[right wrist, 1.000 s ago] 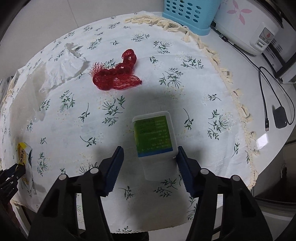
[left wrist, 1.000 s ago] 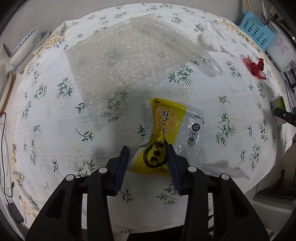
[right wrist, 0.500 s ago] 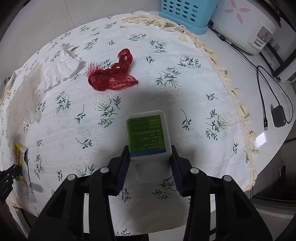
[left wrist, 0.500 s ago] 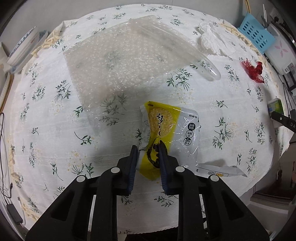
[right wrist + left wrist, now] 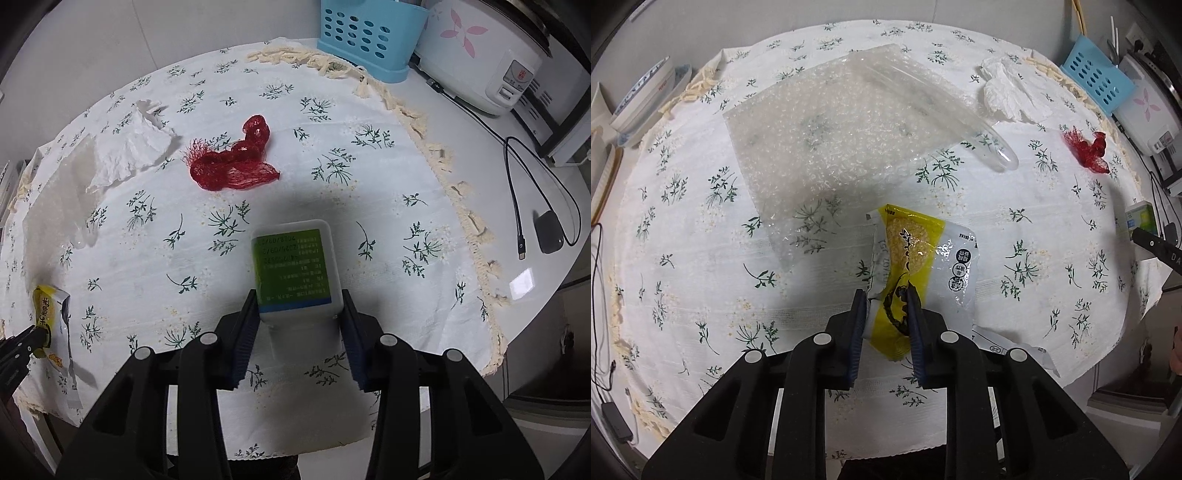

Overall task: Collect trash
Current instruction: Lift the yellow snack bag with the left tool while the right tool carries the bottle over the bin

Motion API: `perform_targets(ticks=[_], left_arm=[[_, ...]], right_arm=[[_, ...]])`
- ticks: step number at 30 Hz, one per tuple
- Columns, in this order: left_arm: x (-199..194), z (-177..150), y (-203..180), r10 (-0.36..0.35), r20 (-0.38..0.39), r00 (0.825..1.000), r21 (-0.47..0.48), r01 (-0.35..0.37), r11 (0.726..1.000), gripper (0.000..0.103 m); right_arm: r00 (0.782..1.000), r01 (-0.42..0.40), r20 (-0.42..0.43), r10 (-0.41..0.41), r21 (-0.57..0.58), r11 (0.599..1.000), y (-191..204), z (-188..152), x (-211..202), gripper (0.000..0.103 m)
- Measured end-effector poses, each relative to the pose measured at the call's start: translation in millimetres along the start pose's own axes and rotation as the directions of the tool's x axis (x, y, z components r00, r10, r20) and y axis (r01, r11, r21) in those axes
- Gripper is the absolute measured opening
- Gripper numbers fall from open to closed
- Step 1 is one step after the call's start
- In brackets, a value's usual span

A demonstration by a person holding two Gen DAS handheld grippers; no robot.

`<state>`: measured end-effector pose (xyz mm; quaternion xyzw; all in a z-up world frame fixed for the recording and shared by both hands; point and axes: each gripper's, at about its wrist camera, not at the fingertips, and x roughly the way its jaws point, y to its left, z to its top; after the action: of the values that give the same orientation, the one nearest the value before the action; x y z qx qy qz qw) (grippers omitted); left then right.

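Note:
My left gripper [image 5: 886,301] is shut on the lower end of a yellow and clear snack wrapper [image 5: 916,258], which is crumpled and lifted a little off the flowered tablecloth [image 5: 701,277]. My right gripper [image 5: 299,301] is shut on a white plastic tub with a green label [image 5: 291,266], its pads pressing both sides. In the right wrist view the wrapper [image 5: 46,308] shows at the far left, in the tip of the other gripper. Loose on the cloth lie a sheet of bubble wrap [image 5: 842,136], a crumpled white tissue [image 5: 1012,92] and a red mesh net [image 5: 232,166].
A blue perforated basket [image 5: 365,37] and a white rice cooker [image 5: 480,55] stand past the cloth's fringed far-right edge. A black cable and adapter [image 5: 550,232] lie on the bare white table at right. Bowls [image 5: 642,99] sit at the far left.
Both grippers went from open around their items to closed on them: the left on the wrapper, which crumpled and rose, the right on the tub.

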<state>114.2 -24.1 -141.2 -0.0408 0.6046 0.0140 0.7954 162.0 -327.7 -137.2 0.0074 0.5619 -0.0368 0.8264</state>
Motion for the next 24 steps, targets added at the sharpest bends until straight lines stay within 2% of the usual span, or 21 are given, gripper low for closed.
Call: perform_targets(ticks=[24], left_arm=[[-34.0, -10.5, -8.7, -0.017, 0.048, 0.999, -0.011, 0.017, 1.0, 0.02]], right_arm=[[0.993, -0.05, 0.107, 0.056, -0.067, 0.997, 25.8, -11.1, -60.4, 0.041]])
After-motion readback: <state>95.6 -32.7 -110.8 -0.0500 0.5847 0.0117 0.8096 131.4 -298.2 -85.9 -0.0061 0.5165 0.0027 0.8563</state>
